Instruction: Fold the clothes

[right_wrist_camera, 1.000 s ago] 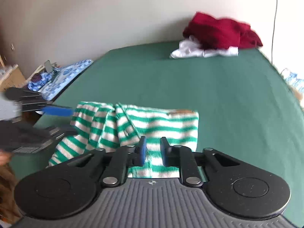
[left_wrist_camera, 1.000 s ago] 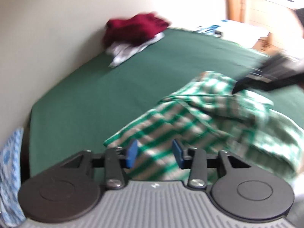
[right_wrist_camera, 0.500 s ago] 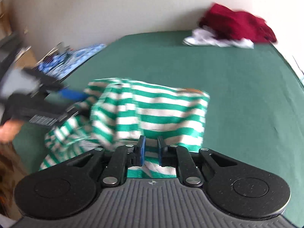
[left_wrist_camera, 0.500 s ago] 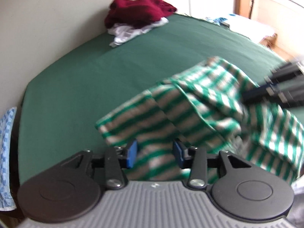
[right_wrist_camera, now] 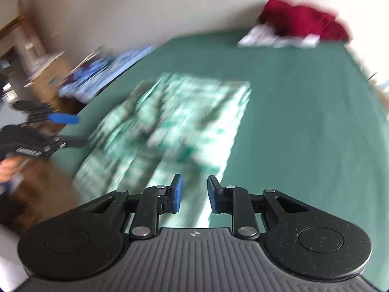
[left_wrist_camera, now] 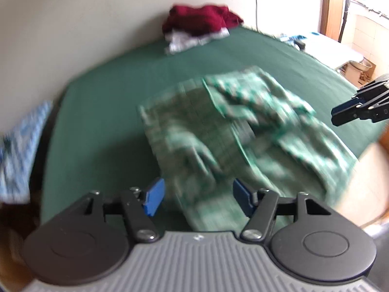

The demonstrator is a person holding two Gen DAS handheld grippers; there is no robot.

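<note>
Left wrist: rumpled green-and-white striped cloth [left_wrist_camera: 226, 131] on smooth green sheet [left_wrist_camera: 102, 112]

Pale bare wall [left_wrist_camera: 73, 36], green-covered bed [right_wrist_camera: 304, 121] against it, bright window light [left_wrist_camera: 291, 0], wooden furniture [right_wrist_camera: 31, 56] at one side

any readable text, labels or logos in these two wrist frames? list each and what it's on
Nothing can be read with confidence.
Left gripper, seen from the right wrist view: white lettering on its black body, too blurred to read.
Gripper bases in both views: a small round mark, not text.
Striped shirt, red clothes, green sheet: no text visible.
</note>
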